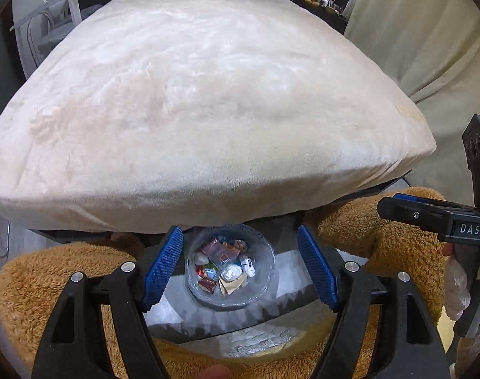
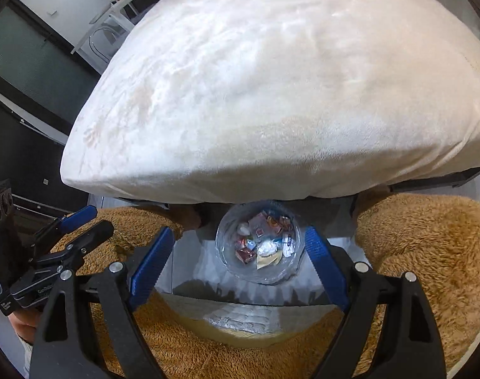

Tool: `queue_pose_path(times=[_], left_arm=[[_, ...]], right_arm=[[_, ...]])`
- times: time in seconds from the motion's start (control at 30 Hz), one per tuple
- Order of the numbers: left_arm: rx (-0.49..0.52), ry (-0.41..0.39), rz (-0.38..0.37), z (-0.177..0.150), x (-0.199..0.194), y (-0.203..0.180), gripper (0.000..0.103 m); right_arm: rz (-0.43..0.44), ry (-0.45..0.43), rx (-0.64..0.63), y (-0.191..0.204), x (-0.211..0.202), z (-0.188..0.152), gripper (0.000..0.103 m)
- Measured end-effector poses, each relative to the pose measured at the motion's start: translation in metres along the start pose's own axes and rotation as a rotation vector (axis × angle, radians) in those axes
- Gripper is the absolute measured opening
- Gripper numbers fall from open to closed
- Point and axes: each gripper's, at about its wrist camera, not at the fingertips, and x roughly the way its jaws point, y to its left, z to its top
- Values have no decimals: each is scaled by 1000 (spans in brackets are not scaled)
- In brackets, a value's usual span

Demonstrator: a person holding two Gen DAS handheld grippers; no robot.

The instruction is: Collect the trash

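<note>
While both grippers hover with fingers spread wide and empty, the left gripper (image 1: 240,271) and right gripper (image 2: 240,262) frame a clear bin (image 1: 268,262) of wrappers (image 1: 224,265) below the bed (image 1: 208,110).

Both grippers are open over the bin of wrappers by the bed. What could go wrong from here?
1. The bin looks like thin clear plastic; a one-sided grab might tip it and spill the wrappers.
2. The right gripper and left gripper sit close together, so they could collide.
3. The blanket overhangs the bin's far rim and may snag a lift.
</note>
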Motion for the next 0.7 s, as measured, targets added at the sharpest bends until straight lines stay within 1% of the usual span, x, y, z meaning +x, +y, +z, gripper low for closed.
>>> queue_pose_path(times=[0.17,0.3,0.4,0.7], left_arm=[[13,-78,15,2,-32,-10,74],[18,-147,6,1,-61,-17,74],[34,-195,15,1,-83,-23,74],[78,-295,25,-12,-132,-43,74]], right_arm=[[8,-80,-19,4,-29,1,84],[4,-155,-49,11,-59,1,84],[-4,-203,-73,18,-80,-1,84],[-30,-324,-140,36,-131,-24,84]])
